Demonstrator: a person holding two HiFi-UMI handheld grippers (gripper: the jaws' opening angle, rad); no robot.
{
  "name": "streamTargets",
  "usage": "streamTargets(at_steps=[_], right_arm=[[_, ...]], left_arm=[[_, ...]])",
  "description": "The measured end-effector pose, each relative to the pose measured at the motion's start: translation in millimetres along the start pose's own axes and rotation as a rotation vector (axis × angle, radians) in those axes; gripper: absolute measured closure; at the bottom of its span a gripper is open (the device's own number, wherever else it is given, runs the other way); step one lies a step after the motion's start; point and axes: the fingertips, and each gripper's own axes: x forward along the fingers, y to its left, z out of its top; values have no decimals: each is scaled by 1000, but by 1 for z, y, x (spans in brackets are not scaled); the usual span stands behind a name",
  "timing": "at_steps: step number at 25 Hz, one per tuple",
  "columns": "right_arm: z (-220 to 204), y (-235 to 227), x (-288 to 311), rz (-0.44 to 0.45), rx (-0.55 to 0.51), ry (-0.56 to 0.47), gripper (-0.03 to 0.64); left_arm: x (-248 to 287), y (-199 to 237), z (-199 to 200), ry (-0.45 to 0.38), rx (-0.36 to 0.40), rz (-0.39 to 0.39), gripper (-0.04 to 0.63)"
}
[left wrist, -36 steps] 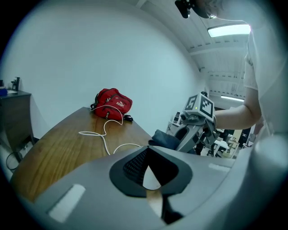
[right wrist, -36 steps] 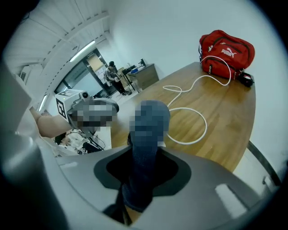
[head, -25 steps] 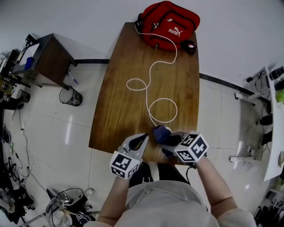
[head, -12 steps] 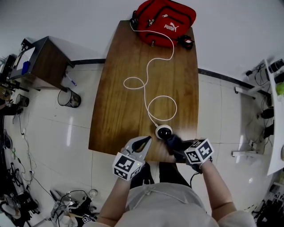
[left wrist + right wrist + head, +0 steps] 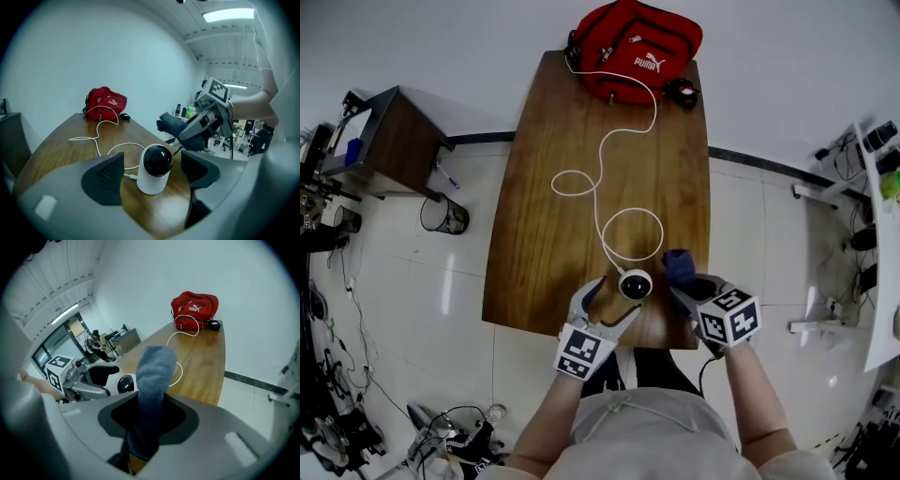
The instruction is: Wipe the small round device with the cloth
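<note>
The long wooden table [image 5: 553, 169] stands on a pale tiled floor [image 5: 750, 234], its far end against a white wall [image 5: 441, 37]. At the near edge, right in front of me, sits the small round device [image 5: 636, 283], a white camera with a black face, upright on the wood. My left gripper [image 5: 153, 172] reaches around it. Its jaws have just been opening and now stand wide, one pad on each side of the device, neither pressing on it. Just right of the device my right gripper [image 5: 149, 420] is clamped on the blue-grey cloth [image 5: 152, 380]. The cloth sticks up out of the jaws in a bunched roll, near the device but apart from it.

From the device a white cable [image 5: 600, 202] runs away over the table in two loose loops to the red sports bag [image 5: 636, 47] at the far end. A small black object [image 5: 682, 92] lies just right of the bag; I cannot tell what it is. Off the table, well left of the device, are a wire wastebasket [image 5: 445, 214] and, beyond it, a dark side cabinet [image 5: 389, 141].
</note>
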Motion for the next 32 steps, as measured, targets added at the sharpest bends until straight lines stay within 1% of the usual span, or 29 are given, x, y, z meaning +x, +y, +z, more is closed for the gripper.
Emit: streamTargets(at_steps=[3, 6, 8, 11, 15, 19, 21, 23, 26, 29, 31, 32], right_arm=[[10, 4, 3, 16, -25, -42, 497], [16, 3, 1, 36, -69, -61, 497], [18, -6, -1, 39, -89, -58, 497], [16, -22, -1, 53, -105, -50, 499], [12, -32, 1, 82, -127, -43, 499], [10, -32, 4, 101, -149, -45, 499], [12, -31, 5, 105, -160, -48, 499], [13, -30, 7, 112, -166, -53, 499], [12, -28, 9, 120, -162, -50, 499], [8, -26, 10, 119, -157, -36, 499], [3, -25, 8, 111, -150, -15, 499], [1, -25, 8, 109, -142, -3, 499]], left_arm=[[15, -5, -10, 15, -2, 28, 192], [32, -11, -16, 18, -4, 40, 186], [41, -9, -15, 3, -5, 72, 186], [56, -2, -19, -2, 24, 132, 169], [73, 0, -32, 4, 91, 179, 169], [79, 4, -38, -33, 88, 208, 169], [79, 5, -38, -47, 110, 219, 170], [78, 5, -36, -56, 132, 220, 226], [78, 4, -36, -44, 129, 204, 225], [71, 2, -29, -39, 75, 170, 225], [60, 0, -8, -63, 32, 140, 225], [54, -3, 6, -75, 24, 124, 226]])
